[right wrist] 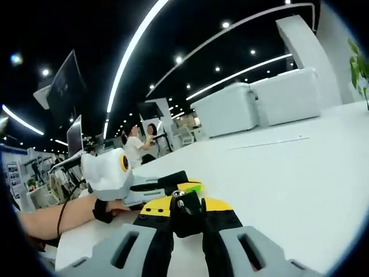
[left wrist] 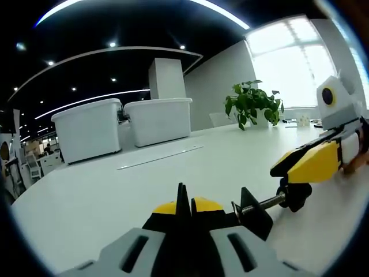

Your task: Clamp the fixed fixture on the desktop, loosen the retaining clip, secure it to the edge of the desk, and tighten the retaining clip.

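The black clamp fixture (left wrist: pixel 251 212) lies low over the white desktop (left wrist: pixel 104 190). Its threaded screw (left wrist: pixel 266 202) runs right to a black knob (left wrist: pixel 296 196). My left gripper (left wrist: pixel 184 209) is shut on the fixture's thin black body. The right gripper (left wrist: pixel 290 180) reaches in from the right with yellow jaws closed around the knob. In the right gripper view my right gripper (right wrist: pixel 185 212) is shut on the knob (right wrist: pixel 184 216), with the screw's silver end (right wrist: pixel 177 195) just beyond. The left gripper (right wrist: pixel 187 186) comes in from the left, held by a bare forearm (right wrist: pixel 52 218).
Two white storage bins (left wrist: pixel 89 130) (left wrist: pixel 158 118) stand at the far side of the table, with a long slot (left wrist: pixel 161 157) in front of them. A potted plant (left wrist: pixel 252 104) sits far right. The desk edge (right wrist: pixel 75 242) runs near the left gripper. People (right wrist: pixel 135 147) sit at desks beyond.
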